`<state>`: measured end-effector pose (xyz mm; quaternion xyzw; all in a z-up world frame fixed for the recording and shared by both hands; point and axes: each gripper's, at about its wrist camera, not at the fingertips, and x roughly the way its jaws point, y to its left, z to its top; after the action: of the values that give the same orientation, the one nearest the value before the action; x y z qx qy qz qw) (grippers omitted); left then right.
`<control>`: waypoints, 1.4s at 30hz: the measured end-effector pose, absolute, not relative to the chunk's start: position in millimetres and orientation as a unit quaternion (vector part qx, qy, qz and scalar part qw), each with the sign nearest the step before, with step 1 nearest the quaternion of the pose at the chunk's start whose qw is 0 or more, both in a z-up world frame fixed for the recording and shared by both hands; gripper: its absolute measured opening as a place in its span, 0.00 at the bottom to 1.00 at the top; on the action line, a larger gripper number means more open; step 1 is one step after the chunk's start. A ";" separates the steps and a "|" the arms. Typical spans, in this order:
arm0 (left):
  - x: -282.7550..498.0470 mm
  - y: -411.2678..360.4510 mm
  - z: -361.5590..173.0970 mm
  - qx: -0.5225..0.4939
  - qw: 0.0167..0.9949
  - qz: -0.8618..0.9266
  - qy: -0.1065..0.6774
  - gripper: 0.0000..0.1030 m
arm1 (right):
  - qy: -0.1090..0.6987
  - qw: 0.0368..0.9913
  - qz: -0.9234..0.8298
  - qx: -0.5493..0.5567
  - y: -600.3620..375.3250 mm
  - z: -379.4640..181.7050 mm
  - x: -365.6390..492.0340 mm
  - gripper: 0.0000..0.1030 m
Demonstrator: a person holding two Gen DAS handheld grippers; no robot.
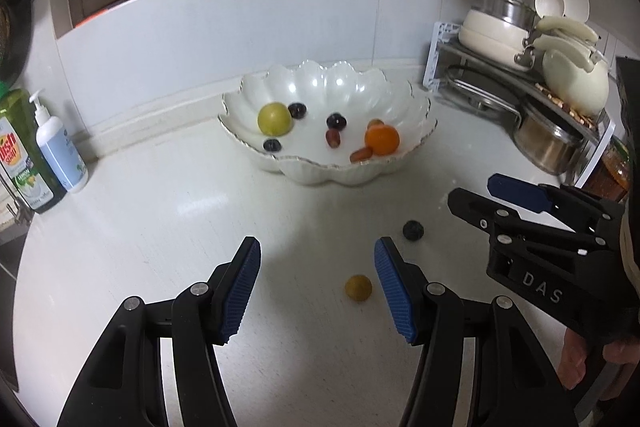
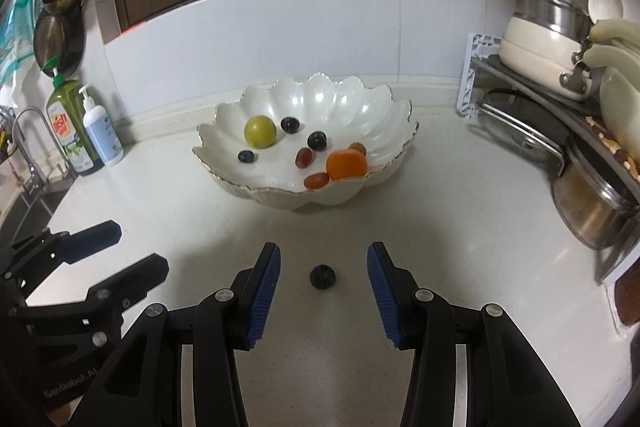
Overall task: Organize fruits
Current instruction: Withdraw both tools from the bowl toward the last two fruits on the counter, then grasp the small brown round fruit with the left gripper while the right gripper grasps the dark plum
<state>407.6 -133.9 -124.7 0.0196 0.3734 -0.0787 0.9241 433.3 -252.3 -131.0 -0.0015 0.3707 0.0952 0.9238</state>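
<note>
Left wrist view is showing the left gripper (image 1: pixel 318 291), jaws apart, framing a yellow fruit (image 1: pixel 358 288) on the counter (image 1: pixel 160 227); the right gripper (image 2: pixel 322 289), also gaping, is bracketing a dark grape (image 2: pixel 323 277). Both fruits are lying outside the bowl (image 2: pixel 360 99). Round fruit is risking rolling away if a pad is nudging it off-centre.

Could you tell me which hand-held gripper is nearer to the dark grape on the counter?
Right. The right hand-held gripper frames the dark grape; the left hand-held gripper is beside it, nearer a yellow fruit.

bowl (image 2: pixel 352 99): glossy pearly ceramic, shining | worktop (image 2: pixel 460 227): smooth, faintly gleaming | pot (image 2: pixel 592 215): brushed metal | gripper pads (image 2: pixel 264 295): ribbed blue rubber, looking matt
</note>
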 end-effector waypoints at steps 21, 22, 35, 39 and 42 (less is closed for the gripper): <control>417.3 -159.5 -179.8 0.032 0.909 -0.094 0.404 0.57 | 0.413 0.902 0.119 -0.033 -250.6 -182.0 456.9 0.45; 417.7 -160.0 -181.4 0.032 0.908 -0.095 0.406 0.56 | 0.414 0.901 0.120 -0.036 -250.4 -184.3 458.7 0.45; 425.9 -160.8 -198.1 0.027 0.902 -0.098 0.420 0.39 | 0.425 0.893 0.142 -0.039 -243.6 -203.4 473.5 0.44; 426.7 -160.0 -199.0 0.027 0.902 -0.097 0.421 0.33 | 0.430 0.891 0.145 -0.038 -241.1 -208.1 477.0 0.40; 428.2 -159.4 -201.1 0.028 0.900 -0.099 0.424 0.28 | 0.427 0.892 0.140 -0.045 -238.7 -208.9 477.6 0.37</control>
<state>428.2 -159.4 -201.1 0.0279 0.4242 -0.0987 0.8997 477.6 -238.7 -208.9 -0.0454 0.4273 0.1401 0.8920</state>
